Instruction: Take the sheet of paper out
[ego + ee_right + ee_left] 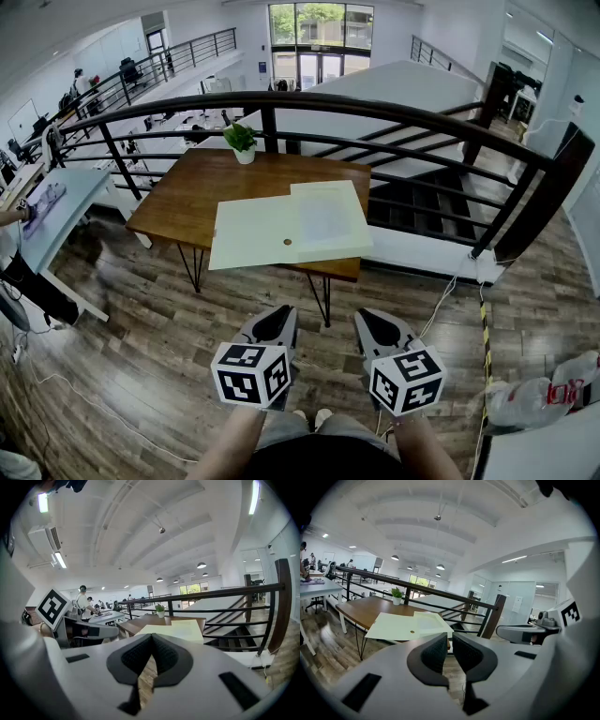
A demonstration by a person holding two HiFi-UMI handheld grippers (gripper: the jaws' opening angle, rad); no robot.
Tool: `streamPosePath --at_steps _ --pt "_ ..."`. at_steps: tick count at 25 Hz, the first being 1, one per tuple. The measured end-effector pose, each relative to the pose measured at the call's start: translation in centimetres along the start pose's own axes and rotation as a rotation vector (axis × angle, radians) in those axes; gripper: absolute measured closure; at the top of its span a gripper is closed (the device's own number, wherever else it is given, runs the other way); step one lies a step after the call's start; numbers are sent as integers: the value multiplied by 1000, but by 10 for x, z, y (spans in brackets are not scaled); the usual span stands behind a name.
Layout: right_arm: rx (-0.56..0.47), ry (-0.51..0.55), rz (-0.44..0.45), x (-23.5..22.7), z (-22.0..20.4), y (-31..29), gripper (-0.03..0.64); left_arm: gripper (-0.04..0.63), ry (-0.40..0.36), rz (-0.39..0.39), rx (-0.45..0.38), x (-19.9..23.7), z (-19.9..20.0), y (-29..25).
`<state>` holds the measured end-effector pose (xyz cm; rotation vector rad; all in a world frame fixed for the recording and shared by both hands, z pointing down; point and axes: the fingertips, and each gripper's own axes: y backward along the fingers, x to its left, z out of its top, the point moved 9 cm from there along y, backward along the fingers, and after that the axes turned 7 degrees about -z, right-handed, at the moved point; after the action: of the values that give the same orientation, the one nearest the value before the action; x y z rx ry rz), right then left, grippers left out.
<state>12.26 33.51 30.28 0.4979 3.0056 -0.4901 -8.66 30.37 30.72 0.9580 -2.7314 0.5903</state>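
Note:
A pale green folder (255, 234) lies open on the brown wooden table (183, 202), its flap spread to the left. A white sheet of paper (327, 217) shows on its right half. The folder (396, 624) also appears ahead in the left gripper view, and the folder (180, 631) in the right gripper view. I stand a few steps back from the table. My left gripper (278, 317) (450, 644) is held low over the floor, its jaws a narrow slit apart with nothing between. My right gripper (373, 322) (152, 643) is beside it, tips touching, empty.
A small potted plant (243, 141) stands at the table's far edge. A dark curved railing (394, 111) runs behind the table, with stairs beyond. A white desk (58, 202) is at the left, a white bag (539, 394) at the right, a cable (84, 403) on the wooden floor.

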Motion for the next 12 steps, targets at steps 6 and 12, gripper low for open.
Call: streamPosePath --at_steps 6,12 --pt "18 3 -8 3 -4 -5 591 552 21 23 13 10 -6 3" --pt "32 14 -7 5 -5 -9 591 552 4 15 33 9 -6 1"
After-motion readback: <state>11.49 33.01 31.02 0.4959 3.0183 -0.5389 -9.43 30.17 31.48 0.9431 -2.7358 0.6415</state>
